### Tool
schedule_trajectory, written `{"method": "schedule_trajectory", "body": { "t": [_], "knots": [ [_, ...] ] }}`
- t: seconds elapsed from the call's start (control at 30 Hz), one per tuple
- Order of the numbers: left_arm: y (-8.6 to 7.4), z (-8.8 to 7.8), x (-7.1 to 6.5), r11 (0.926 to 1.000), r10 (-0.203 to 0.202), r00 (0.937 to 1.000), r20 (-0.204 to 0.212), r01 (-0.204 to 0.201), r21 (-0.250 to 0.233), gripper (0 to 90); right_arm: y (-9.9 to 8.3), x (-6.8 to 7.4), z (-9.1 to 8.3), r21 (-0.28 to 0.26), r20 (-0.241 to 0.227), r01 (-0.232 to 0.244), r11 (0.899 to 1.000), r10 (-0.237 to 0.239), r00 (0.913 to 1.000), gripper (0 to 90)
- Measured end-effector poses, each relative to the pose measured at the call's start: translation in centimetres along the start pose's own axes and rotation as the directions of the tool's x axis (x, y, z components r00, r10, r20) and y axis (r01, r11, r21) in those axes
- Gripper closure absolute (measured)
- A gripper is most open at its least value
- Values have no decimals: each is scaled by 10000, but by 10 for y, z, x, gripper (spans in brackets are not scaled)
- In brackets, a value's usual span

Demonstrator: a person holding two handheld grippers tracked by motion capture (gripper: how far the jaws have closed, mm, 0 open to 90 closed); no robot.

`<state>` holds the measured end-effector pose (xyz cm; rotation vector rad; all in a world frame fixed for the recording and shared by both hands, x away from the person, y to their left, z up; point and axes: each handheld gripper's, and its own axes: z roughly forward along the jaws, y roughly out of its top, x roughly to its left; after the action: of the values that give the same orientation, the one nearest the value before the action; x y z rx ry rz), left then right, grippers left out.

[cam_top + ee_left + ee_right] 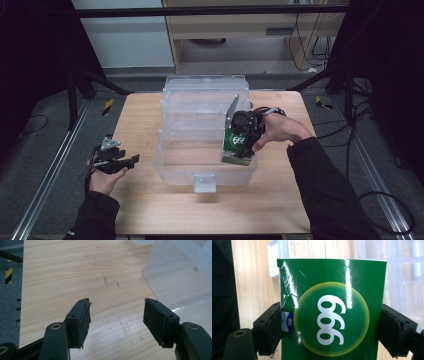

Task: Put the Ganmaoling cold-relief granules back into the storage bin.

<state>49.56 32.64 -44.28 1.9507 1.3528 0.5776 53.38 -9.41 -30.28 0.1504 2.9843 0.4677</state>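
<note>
A green box (332,312) with white "999" in a yellow-ringed circle sits between my right gripper's jaws, and the right gripper (329,327) is shut on its two sides. In the high view the green box (235,146) hangs over the right part of the clear plastic bin (170,172), held by the right gripper (239,150). My left gripper (131,161) rests over the table to the left of the bin, open and holding nothing. In the left gripper view its jaws (116,320) stand wide apart above bare wood.
The clear bin has a latch tab (204,183) at its front and a clear lid (206,85) standing up behind it. A corner of clear plastic (180,282) lies to the right of the left gripper. The wooden table (140,210) ends at dark floor and rails.
</note>
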Motion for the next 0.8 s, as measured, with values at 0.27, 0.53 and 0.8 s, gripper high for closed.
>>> {"method": "schedule_trajectory", "body": {
  "t": [0.27, 0.53, 0.8],
  "knots": [
    [0, 0, 0, 10000, 8, 10000, 2, -8, -8, 374, 1, 0, 9, 353, -35, 356, 9987, -355, 9994, 174],
    [0, 0, 0, 10000, 15, 10000, -17, -15, -2, 375, -1, 1, 13, 506, 40, 582, 9970, -585, 9983, 173],
    [0, 0, 1, 10000, 12, 10000, -22, -12, -23, 375, -4, 3, 20, 962, -30, 939, 9909, -941, 9956, 173]
  ]
}}
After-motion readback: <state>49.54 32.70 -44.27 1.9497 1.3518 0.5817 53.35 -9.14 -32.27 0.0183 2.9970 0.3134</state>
